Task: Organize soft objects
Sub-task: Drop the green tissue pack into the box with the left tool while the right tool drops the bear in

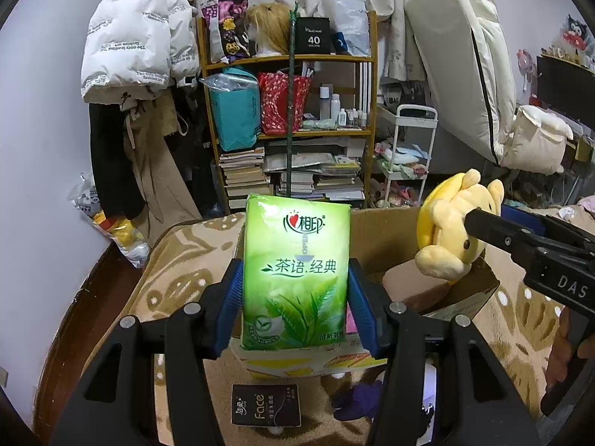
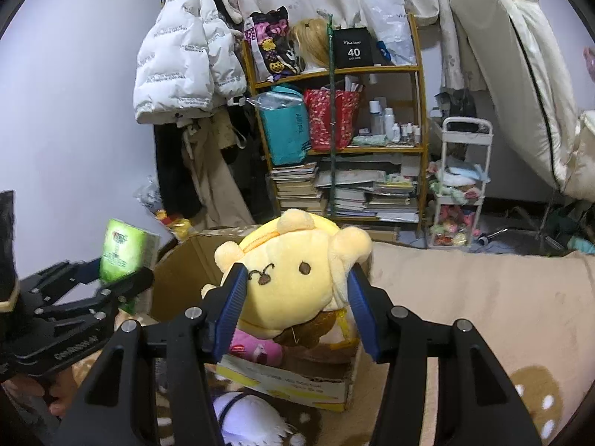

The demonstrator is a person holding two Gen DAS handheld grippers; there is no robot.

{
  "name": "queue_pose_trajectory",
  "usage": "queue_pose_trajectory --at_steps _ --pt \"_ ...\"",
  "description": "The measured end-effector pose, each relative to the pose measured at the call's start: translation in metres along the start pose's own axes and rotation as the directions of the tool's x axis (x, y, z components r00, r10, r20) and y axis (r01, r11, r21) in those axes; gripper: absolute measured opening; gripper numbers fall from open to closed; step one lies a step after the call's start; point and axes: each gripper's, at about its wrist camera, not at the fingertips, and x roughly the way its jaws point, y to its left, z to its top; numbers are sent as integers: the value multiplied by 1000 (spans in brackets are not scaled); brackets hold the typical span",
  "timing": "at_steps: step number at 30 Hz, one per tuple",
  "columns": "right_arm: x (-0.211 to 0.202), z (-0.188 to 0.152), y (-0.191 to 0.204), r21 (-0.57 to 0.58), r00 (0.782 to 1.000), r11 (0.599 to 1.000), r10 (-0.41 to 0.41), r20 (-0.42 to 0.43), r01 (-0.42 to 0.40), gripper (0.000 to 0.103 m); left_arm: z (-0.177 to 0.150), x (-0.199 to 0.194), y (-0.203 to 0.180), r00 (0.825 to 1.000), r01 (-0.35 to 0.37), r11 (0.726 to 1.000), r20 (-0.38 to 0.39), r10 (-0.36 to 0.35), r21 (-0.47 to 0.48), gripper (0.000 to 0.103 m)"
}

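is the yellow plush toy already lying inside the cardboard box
No, the yellow plush toy is clamped between the right gripper fingers above the cardboard box.

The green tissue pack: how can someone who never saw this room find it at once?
Find the open cardboard box on the patterned blanket. Above it, the left hand-held gripper clamps the green tissue pack upright. Unlike the yellow plush toy beside it, it is flat, glossy, printed with tea leaves.

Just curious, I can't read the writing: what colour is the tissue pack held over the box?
Bright green with tea leaves, the tissue pack shows best in the left wrist view.
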Motion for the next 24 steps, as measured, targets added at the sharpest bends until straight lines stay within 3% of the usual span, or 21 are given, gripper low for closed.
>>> queue_pose_trajectory --at_steps 3,7,18,22,24 --pt "3 -1 -3 37 998 998 58 8 -58 58 0 4 0 1000 6 1000 -20 -7 -3 54" --pt "6 -5 -2 40 998 997 66 2 -66 61 1 5 1 1000 -2 1000 -15 1 -21 70" --pt "14 -8 -1 32 998 999 39 -58 -38 62 -2 3 7 998 -62 998 -33 62 -12 78" --pt "9 -9 -4 37 998 999 27 -61 -25 76 -2 -7 9 996 -84 996 -31 84 2 79" --pt "4 -8 -3 38 998 999 21 -57 -18 77 -2 -12 9 995 -89 996 -41 90 5 79"
